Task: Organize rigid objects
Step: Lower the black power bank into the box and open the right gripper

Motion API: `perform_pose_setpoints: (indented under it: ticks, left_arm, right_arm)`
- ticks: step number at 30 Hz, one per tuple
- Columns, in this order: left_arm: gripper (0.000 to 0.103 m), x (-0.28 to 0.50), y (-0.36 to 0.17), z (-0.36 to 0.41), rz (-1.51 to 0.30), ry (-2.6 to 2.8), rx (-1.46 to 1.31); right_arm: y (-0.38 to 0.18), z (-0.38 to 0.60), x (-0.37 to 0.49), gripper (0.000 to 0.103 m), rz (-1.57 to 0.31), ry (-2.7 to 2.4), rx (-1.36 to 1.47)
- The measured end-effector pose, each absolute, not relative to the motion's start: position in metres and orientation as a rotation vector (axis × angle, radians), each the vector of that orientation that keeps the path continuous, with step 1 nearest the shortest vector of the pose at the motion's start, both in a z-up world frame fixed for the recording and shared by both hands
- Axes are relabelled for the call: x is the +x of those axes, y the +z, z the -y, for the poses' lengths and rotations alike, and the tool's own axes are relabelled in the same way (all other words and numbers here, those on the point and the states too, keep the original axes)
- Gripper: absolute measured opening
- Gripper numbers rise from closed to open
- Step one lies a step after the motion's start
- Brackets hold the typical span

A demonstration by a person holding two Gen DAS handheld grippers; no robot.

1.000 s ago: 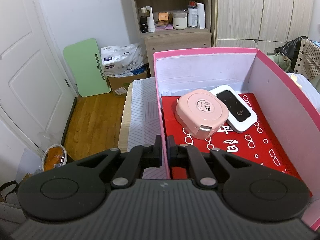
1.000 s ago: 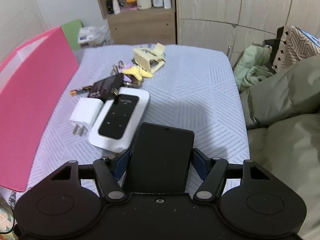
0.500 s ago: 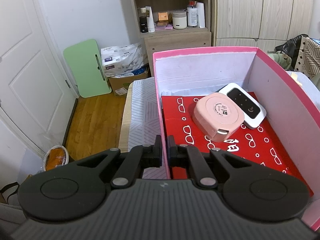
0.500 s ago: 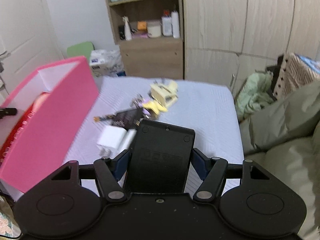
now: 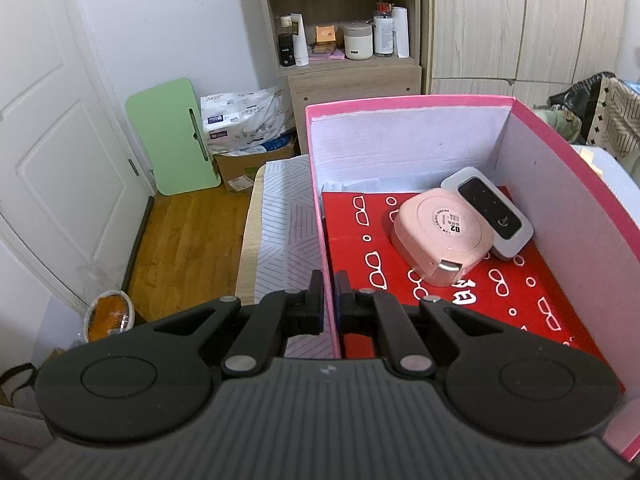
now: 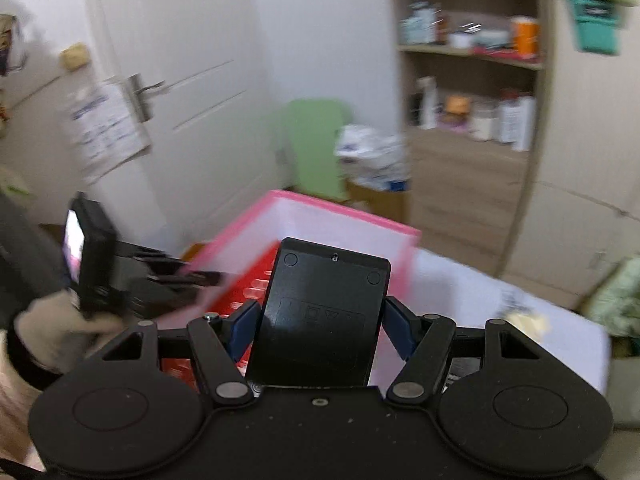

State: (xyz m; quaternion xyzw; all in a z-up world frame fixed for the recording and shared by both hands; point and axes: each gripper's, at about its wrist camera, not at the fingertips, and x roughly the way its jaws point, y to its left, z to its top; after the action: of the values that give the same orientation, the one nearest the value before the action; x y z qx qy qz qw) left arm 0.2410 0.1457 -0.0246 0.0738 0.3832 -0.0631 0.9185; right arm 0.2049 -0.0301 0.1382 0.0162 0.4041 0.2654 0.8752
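Note:
My left gripper [image 5: 330,306] is shut on the near left wall of the pink box [image 5: 408,101]. On the box's red lining lie a pink round case [image 5: 440,236] and a white pocket router [image 5: 488,212], both against the right wall. My right gripper [image 6: 320,320] is shut on a flat black device [image 6: 324,308], gripped by its two long sides between the blue pads [image 6: 244,326]. It hangs above the pink box [image 6: 348,212]. At the left of this blurred view the left gripper [image 6: 200,278] shows in a gloved hand [image 6: 52,332].
The box rests on a bed with a striped white cover [image 5: 280,216]. A green board [image 5: 172,136], a cardboard carton [image 5: 248,164] and a shelf unit [image 5: 352,60] stand beyond it, with a white door [image 5: 48,140] at the left. Small yellow items [image 6: 524,320] lie on the bed.
My right gripper rose and swung left with the black device, from over the bed items to above the box. Inside the box, the pink case and white router slid to the right wall.

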Motion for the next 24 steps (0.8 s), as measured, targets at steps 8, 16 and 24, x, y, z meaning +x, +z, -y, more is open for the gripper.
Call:
perform_pose_setpoints:
  ticks: [8,16,24]
  left_arm:
    - [0.005,0.241,-0.025,-0.15,-0.786,-0.136,0.11]
    - [0.005,0.242,-0.025,-0.15,-0.784,-0.137,0.106]
    - [0.005,0.241,-0.025,-0.148,-0.776,-0.125,0.121]
  right_arm:
    - [0.088,-0.036,0.279,0.071,-1.072,0.682,0.227]
    - [0.045,-0.056,0.319,0.071,-1.177,0.681,0.388]
    - [0.023,-0.065,0.341,0.07,-1.23,0.676,0.496]
